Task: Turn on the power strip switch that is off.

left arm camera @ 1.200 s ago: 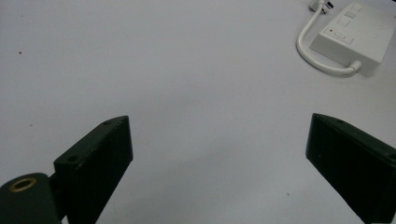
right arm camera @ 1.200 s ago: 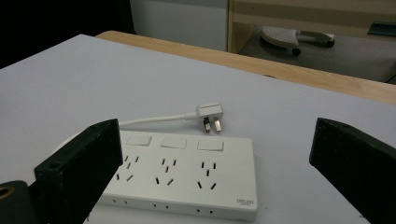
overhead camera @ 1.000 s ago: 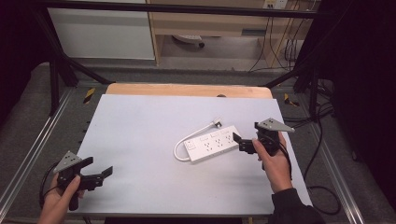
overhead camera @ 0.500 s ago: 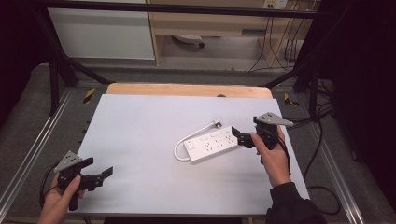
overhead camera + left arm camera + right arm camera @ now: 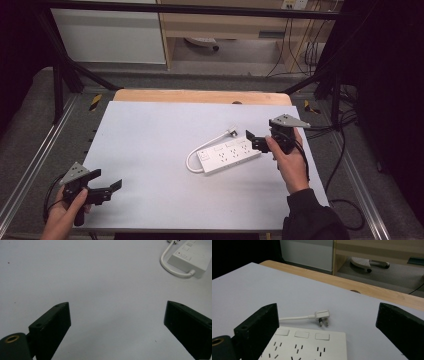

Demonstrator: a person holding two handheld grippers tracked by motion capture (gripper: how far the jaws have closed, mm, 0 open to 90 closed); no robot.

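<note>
From above, the white power strip (image 5: 231, 155) lies right of centre on the pale bench (image 5: 150, 140), its cord (image 5: 200, 152) looping round its left end and up to a plug (image 5: 231, 132) just beyond it. The socket details are too small to read here. The right claw (image 5: 254, 140) sits at the strip's right end, jaws apart on either side of that end; whether they touch it I cannot tell. The right hand (image 5: 290, 162) wraps the handle from below, forearm running off the bottom edge, the sleeve cut by the frame. In the lower left, the left claw (image 5: 107, 186) rests low over bare bench, jaws spread with nothing between them, pointing right; the left hand (image 5: 62, 217) is partly cut off at the bottom.

The left claw's own camera has both black jaws wide apart at the lower corners, bare bench between. The strip (image 5: 191, 258) and a loop of cord (image 5: 172, 265) are clipped by the upper right corner.

The right claw's camera has its jaws released, wide at the lower corners. The strip's end (image 5: 307, 347) fills the bottom middle between them, its near part cut off. The plug (image 5: 322, 315) lies flat just past it, prongs toward the camera.
</note>
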